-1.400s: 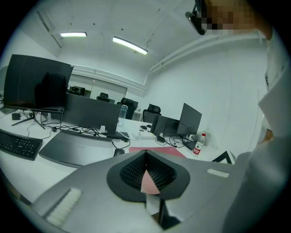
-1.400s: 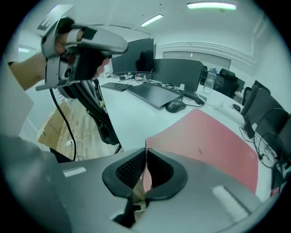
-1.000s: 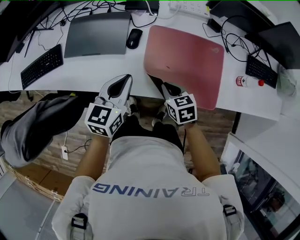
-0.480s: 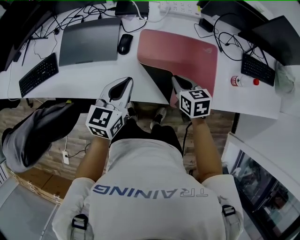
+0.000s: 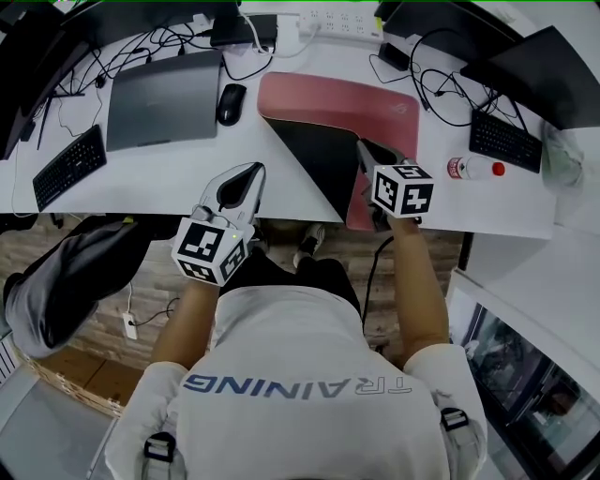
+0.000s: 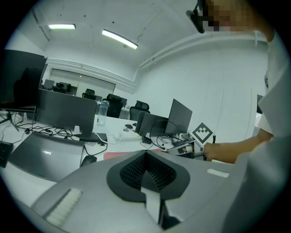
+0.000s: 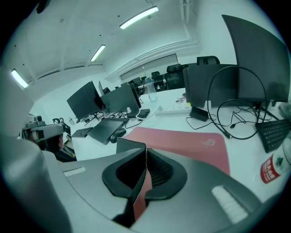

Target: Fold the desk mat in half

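Note:
The pink desk mat point(image 5: 342, 98) lies on the white desk point(image 5: 141, 178), its near left part turned over so that the black underside point(image 5: 319, 159) faces up. My right gripper point(image 5: 373, 157) is shut on the lifted edge of the mat, above the mat's right half. In the right gripper view the mat's edge point(image 7: 140, 193) runs between the jaws of the right gripper point(image 7: 145, 152), and the flat pink mat point(image 7: 182, 139) lies beyond. My left gripper point(image 5: 242, 180) hovers at the desk's front edge, left of the mat. The left gripper point(image 6: 145, 153) is shut with nothing in it.
A closed grey laptop point(image 5: 161, 98) and a black mouse point(image 5: 231, 103) lie left of the mat. Keyboards sit at far left point(image 5: 66, 167) and far right point(image 5: 504, 141). A bottle point(image 5: 473, 169) lies right of the mat. A power strip point(image 5: 342, 21) and cables line the back.
My right gripper has moved right and away from me with the mat's edge, and more black underside shows. The left gripper has stayed near the desk's front edge.

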`<state>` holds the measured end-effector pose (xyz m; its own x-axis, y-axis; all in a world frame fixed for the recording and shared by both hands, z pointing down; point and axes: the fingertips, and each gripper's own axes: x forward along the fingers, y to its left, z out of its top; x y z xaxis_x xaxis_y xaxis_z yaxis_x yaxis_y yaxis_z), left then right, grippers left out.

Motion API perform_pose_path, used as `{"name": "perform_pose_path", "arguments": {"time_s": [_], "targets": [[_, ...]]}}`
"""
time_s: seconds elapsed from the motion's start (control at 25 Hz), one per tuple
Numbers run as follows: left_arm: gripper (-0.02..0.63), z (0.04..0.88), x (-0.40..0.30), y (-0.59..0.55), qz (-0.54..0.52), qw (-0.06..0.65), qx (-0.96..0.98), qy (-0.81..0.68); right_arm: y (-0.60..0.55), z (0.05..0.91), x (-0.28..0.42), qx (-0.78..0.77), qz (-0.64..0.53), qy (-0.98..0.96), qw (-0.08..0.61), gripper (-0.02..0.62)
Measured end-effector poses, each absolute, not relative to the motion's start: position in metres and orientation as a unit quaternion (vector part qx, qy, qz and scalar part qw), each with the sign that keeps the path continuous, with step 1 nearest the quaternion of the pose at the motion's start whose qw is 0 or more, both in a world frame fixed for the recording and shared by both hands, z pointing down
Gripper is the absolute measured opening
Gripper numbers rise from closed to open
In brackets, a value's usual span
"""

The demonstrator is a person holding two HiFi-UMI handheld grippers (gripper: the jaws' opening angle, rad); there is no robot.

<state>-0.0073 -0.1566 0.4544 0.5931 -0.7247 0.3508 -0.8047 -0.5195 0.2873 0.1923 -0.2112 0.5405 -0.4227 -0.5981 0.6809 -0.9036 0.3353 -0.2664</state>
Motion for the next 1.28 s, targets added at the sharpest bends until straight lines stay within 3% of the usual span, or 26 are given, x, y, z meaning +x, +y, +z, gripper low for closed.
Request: {"name": "perform_pose_path", "arguments": {"time_s": [1.28], "targets": [[0.002,0.465,0.082,-0.223,0.107,0.223,0.879,-0.407,-0.343,0.620,0.377,0.599,0.316,-0.664,0.317,0.025]]}}
